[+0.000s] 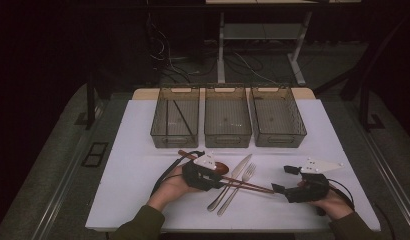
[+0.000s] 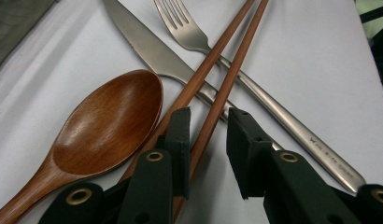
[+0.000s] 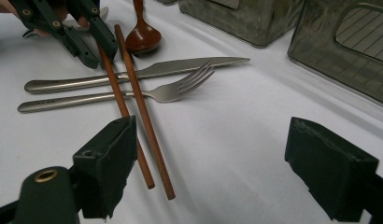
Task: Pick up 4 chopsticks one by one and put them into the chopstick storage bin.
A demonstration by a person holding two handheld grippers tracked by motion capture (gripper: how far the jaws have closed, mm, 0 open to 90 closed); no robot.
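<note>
So the white bench has three grey bins along the back and the cutlery lying in front: knife, fork, wooden spoon, and the chopsticks crossed over the metal pieces. Left hand-held gripper is right on the pair, jaws narrowed around one stick but not pinching as far as I can tell, sticks running lengthwise straight ahead between them. Right hand-held gripper sits wide open by the sticks' other ends.

I see open desk left of the cutlery and between it and the three bins lining the far edge. Knife, fork, spoon crowd the chopsticks; right hand-held gripper blocks their near end
</note>
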